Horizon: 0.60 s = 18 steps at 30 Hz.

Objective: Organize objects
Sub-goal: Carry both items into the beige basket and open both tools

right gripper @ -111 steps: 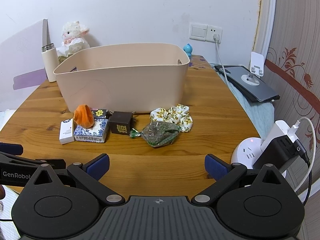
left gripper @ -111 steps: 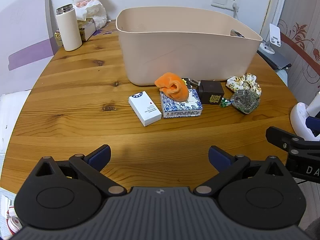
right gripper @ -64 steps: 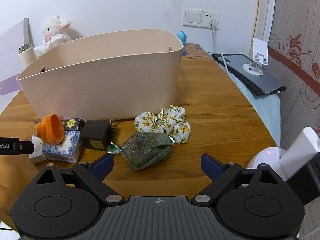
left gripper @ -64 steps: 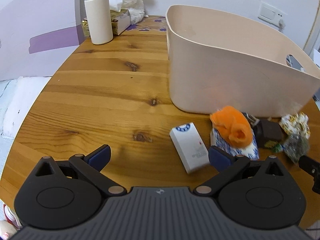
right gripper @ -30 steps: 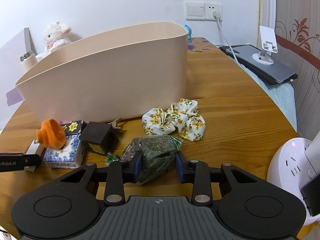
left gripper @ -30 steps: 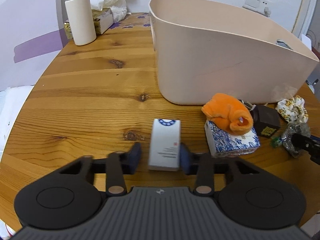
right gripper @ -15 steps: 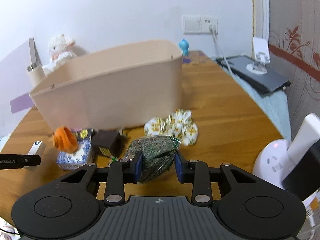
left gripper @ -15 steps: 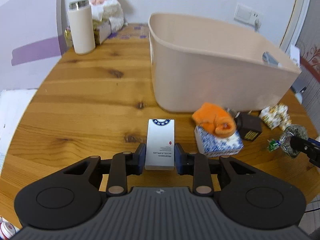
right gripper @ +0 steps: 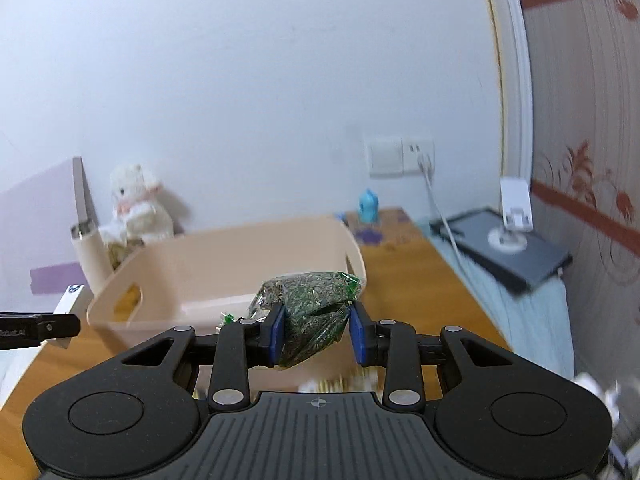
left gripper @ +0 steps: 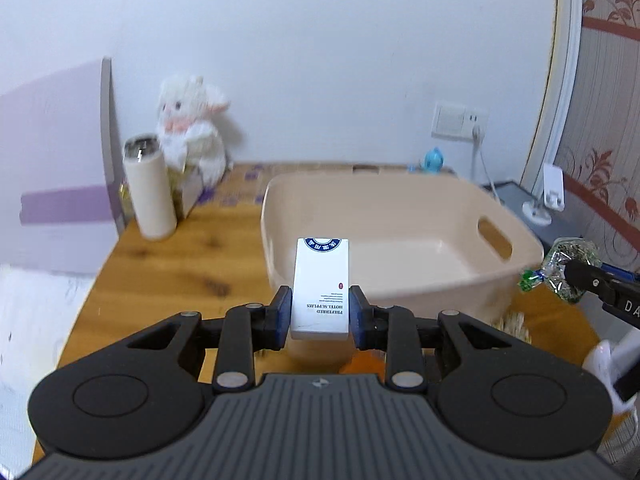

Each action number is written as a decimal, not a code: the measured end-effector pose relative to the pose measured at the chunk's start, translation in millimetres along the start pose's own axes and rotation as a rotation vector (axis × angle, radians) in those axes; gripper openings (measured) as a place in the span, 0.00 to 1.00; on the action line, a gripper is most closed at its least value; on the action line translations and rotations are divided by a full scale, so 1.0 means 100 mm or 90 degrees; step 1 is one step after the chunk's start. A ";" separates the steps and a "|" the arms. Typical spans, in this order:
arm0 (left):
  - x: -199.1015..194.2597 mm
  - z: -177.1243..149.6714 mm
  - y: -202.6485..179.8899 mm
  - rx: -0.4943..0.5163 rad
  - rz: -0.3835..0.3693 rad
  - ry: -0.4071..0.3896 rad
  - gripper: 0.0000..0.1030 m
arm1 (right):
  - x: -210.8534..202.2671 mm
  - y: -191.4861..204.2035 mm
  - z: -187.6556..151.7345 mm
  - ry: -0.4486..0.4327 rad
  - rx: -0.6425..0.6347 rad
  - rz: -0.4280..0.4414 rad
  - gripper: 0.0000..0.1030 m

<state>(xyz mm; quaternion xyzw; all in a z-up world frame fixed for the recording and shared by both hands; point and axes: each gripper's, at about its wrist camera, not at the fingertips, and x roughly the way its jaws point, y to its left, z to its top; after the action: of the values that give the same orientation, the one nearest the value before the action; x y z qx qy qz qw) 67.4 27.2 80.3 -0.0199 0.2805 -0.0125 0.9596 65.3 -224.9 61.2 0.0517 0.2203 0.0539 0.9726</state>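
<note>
My left gripper (left gripper: 320, 316) is shut on a white box with a blue round logo (left gripper: 321, 284) and holds it in the air in front of the near wall of the beige tub (left gripper: 400, 216). My right gripper (right gripper: 317, 334) is shut on a clear bag of green dried leaves (right gripper: 310, 304), raised before the tub (right gripper: 224, 264). The bag also shows in the left wrist view (left gripper: 568, 268) at the right, level with the tub rim. The tub looks empty inside. The orange cloth (left gripper: 362, 364) peeks out below my left fingers.
A cream thermos (left gripper: 150, 192) and a white plush lamb (left gripper: 188, 132) stand at the table's back left. A blue figurine (right gripper: 368, 202), a wall socket with cable (right gripper: 420, 156) and a dark tablet with a white stand (right gripper: 508, 248) lie to the right.
Both grippers closed on their objects about a second ago and have since lifted them off the table to tub-rim height, with the views now tilted up toward the wall.
</note>
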 end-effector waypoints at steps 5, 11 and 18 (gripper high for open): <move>0.24 0.25 -0.18 0.013 0.006 -0.008 0.31 | 0.23 0.03 0.23 -0.013 -0.004 0.008 0.30; 0.69 0.36 -0.41 0.042 0.020 0.016 0.31 | 0.57 0.11 0.37 0.003 -0.019 0.006 0.30; 1.22 0.35 -0.51 0.042 0.034 0.077 0.31 | 0.92 0.22 0.29 0.060 -0.048 0.006 0.30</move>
<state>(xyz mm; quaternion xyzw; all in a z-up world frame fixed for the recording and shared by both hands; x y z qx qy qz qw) 187.8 -27.4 46.2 0.0199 0.3379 0.0029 0.9410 158.9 -193.5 50.6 0.0137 0.2633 0.0694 0.9621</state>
